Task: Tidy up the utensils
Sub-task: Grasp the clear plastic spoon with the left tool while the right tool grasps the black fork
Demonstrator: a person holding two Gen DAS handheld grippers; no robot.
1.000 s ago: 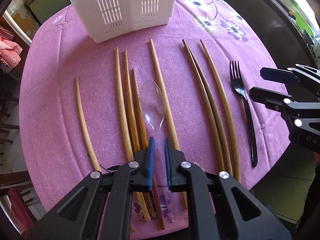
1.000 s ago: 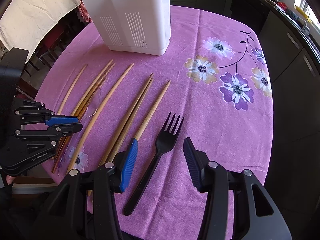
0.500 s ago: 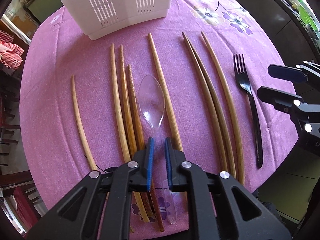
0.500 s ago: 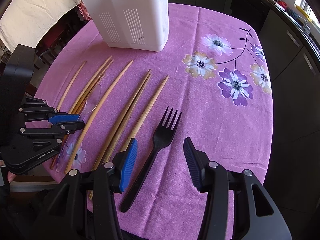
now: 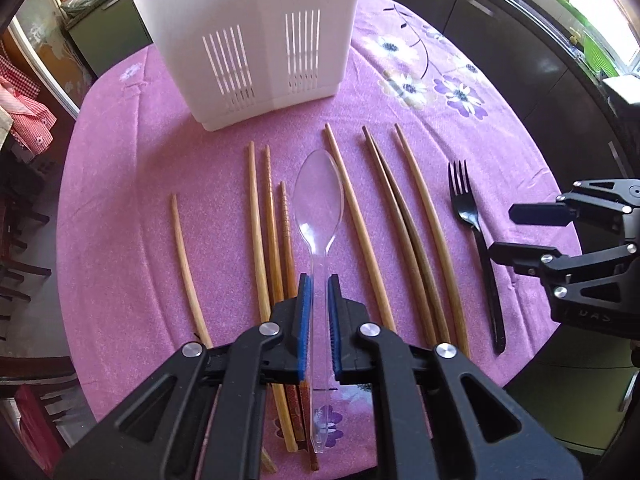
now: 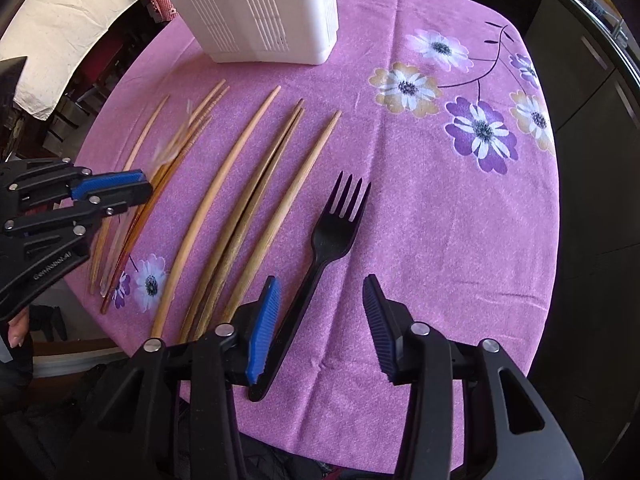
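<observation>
At frame centre the left gripper (image 5: 318, 308) pinched the clear spoon (image 5: 319, 200) by its handle, so a level carry to the white caddy (image 5: 256, 36) at top seemed wise, while the right gripper (image 6: 320, 328) stood spread over the black fork (image 6: 320, 252).

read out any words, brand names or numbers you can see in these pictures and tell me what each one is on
"DAS": pale letters on the black body of the right gripper, seen from the left wrist view; any further letters run out of sight.
A pale word on the body of the left gripper, seen from the right wrist view: upside down and too blurred to read.
Nothing legible on the white caddy, fork or spoon.
</observation>
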